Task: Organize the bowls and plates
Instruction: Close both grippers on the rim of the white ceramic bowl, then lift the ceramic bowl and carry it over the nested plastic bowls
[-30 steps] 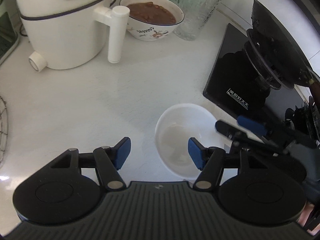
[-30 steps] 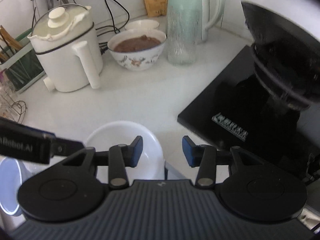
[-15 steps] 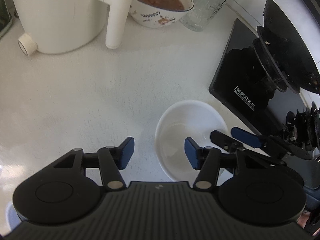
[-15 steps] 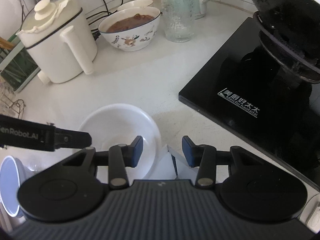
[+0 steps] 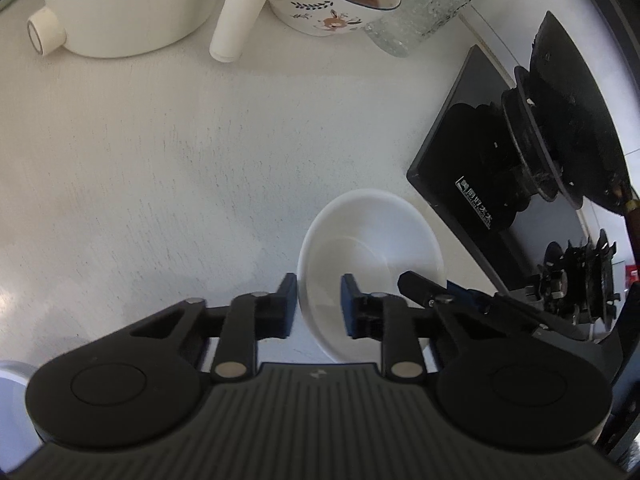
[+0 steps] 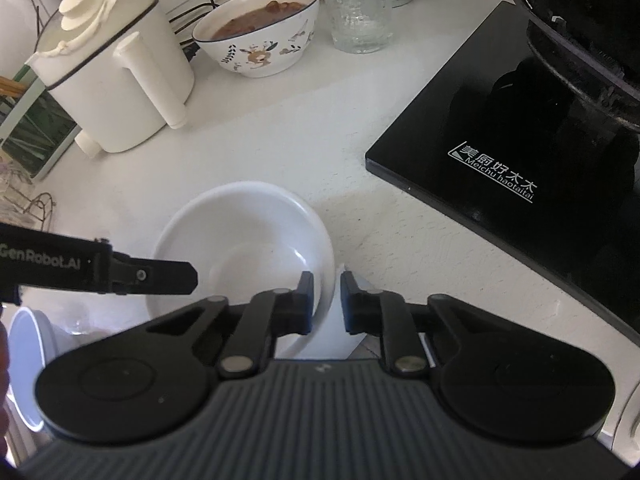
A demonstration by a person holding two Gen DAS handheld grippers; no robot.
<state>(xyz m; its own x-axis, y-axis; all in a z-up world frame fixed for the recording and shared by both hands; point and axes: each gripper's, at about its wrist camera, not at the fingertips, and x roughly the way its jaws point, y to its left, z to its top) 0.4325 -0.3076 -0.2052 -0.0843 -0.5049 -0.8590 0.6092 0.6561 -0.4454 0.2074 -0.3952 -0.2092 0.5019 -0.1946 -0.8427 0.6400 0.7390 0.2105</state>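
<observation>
A plain white bowl [image 5: 372, 248] sits on the white counter, also seen in the right wrist view [image 6: 244, 240]. My left gripper [image 5: 319, 300] has its jaws closed to a narrow gap around the bowl's left rim. My right gripper [image 6: 327, 298] has its jaws closed to a narrow gap around the bowl's right rim. The right gripper's fingers [image 5: 424, 286] show at the bowl's right side in the left view. The left gripper's finger [image 6: 160, 276] shows over the bowl's left side in the right view.
A patterned bowl of brown food [image 6: 260, 36], a white electric kettle [image 6: 112, 80] and a glass jar [image 6: 356, 4] stand at the back. A black induction cooker [image 6: 512, 152] with a dark wok [image 5: 572, 120] lies right. A pale cup [image 6: 28, 360] is at lower left.
Both grippers moved forward and down to the white bowl. Their jaws narrowed from wide open to a small gap at the bowl's opposite rims.
</observation>
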